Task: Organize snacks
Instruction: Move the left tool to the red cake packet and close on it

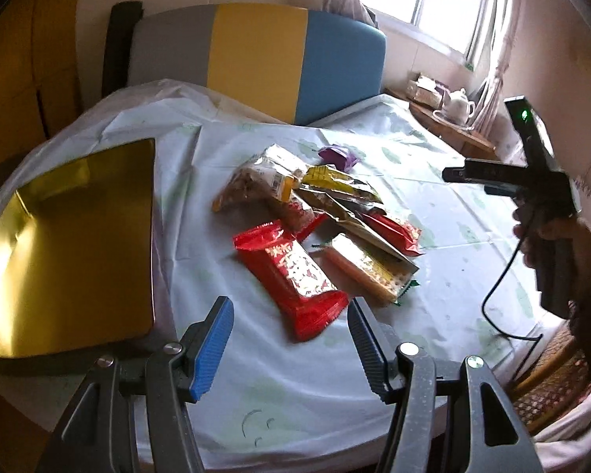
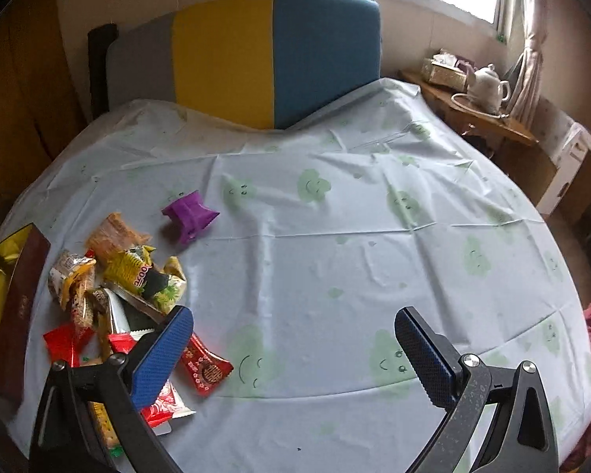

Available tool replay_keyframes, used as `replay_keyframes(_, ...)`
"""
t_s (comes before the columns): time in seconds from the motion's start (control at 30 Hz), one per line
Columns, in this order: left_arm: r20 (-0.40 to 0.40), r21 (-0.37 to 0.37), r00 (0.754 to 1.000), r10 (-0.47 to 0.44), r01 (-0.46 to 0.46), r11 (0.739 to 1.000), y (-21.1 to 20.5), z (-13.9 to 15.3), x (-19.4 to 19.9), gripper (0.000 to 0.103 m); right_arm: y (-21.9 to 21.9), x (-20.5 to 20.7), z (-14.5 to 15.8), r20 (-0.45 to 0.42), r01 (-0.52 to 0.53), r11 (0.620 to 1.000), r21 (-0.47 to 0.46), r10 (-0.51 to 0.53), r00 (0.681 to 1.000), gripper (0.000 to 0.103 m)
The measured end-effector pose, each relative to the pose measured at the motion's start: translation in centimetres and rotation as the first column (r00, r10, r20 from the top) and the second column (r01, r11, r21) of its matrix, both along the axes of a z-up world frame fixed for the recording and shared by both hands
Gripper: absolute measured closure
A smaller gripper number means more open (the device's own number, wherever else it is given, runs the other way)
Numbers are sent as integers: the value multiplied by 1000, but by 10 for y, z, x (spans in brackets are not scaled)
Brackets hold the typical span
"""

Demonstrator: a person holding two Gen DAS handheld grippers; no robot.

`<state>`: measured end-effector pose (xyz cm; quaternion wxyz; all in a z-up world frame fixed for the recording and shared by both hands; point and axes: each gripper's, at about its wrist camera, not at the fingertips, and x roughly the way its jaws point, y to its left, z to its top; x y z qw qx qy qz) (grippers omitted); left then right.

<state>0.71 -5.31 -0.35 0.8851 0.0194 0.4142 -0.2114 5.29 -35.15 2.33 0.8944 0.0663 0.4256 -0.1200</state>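
Snack pile (image 1: 315, 228): heaped mid-table on pale tablecloth (image 2: 335, 268), purple packet (image 2: 190, 216) lying apart behind it. Gold box (image 1: 67, 244): at cloth's left edge. Left gripper (image 1: 291, 339): fingers apart, empty, red packet (image 1: 295, 276) just ahead. Right gripper (image 2: 295, 354): fingers wide, empty, over bare cloth right of pile
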Motion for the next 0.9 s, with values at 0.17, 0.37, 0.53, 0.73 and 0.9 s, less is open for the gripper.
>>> replay_keyframes(0.17,-173,18,985,-18,21,1000,-18,-10,32,42,-5,-5,0,4,-9,999,49,8,1000,0)
replay_keyframes(0.37,-254,50,967,7,6,999,-42,-29,58,48,6,-2,0,-1,-32,998,49,32,999,0)
replay_keyframes(0.53,-254,125,964,76,-46,991,-50,-45,78,49,11,-4,3,7,-58,998,36,58,998,0)
replay_keyframes(0.73,-230,148,968,102,-69,987,-58,-57,93,48,12,-4,3,15,-75,996,52,75,997,0)
replay_keyframes(0.9,-188,152,980,72,-43,987,-59,-59,90,48,9,-2,2,12,-59,996,69,58,998,0)
